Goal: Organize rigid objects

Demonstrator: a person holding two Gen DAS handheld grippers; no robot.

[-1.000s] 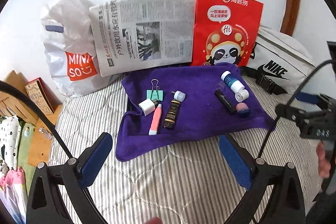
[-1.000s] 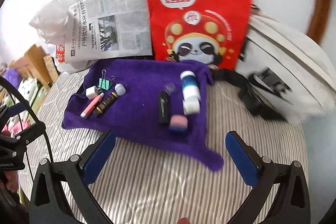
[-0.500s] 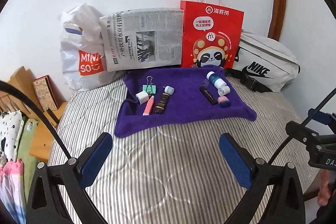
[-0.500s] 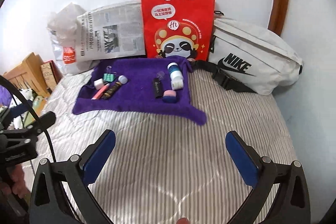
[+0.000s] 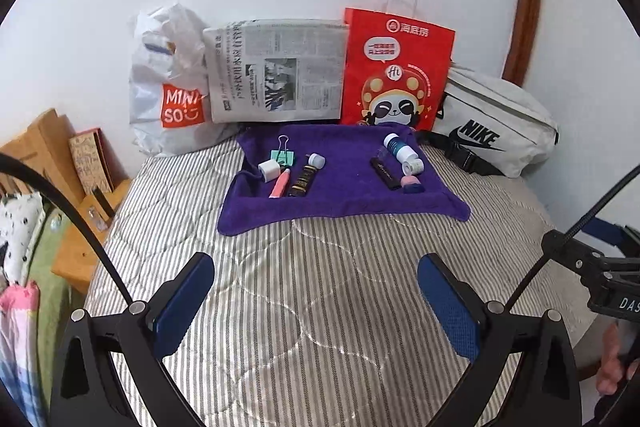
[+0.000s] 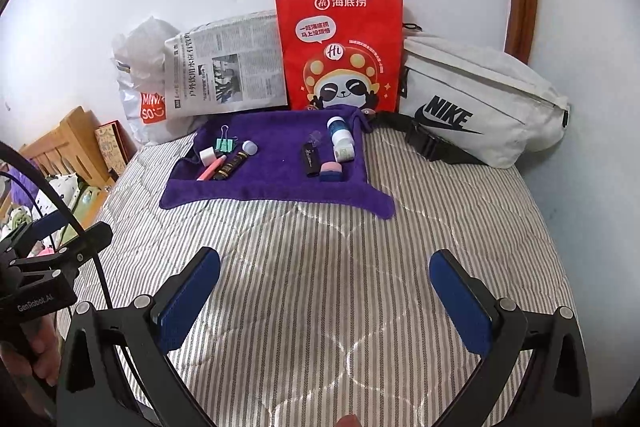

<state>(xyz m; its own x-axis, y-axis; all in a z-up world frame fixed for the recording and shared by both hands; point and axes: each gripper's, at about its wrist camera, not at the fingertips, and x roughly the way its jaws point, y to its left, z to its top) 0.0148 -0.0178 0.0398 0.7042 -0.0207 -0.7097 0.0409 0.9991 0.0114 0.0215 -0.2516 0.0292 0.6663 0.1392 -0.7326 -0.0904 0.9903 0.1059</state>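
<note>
A purple cloth [image 5: 340, 195] [image 6: 276, 183] lies on the striped bed, far ahead of both grippers. Its left group holds a green binder clip [image 5: 283, 155] [image 6: 225, 143], a white cube [image 5: 269, 170], a pink tube [image 5: 279, 184] [image 6: 211, 167], a dark tube [image 5: 302, 181] with a pale cap [image 5: 317, 159]. Its right group holds a blue-and-white bottle [image 5: 396, 146] [image 6: 338, 131], a white roll [image 5: 413, 167], a black stick [image 5: 385, 173] [image 6: 309, 159] and a pink-and-blue eraser [image 5: 412, 183] [image 6: 331, 171]. My left gripper [image 5: 316, 291] and right gripper [image 6: 325, 283] are both open and empty over the bedding.
Against the wall stand a white Miniso bag [image 5: 168, 87], a newspaper [image 5: 276, 71], a red paper bag [image 5: 396, 67] and a white Nike pouch [image 5: 500, 131]. Wooden furniture [image 5: 44, 155] and clothes sit past the bed's left edge. A hand [image 5: 612, 363] holds the right gripper's handle.
Both grippers have pulled back and up from the cloth, so the items look smaller and more bedding shows. The jaws stayed open; nothing on the cloth moved.
</note>
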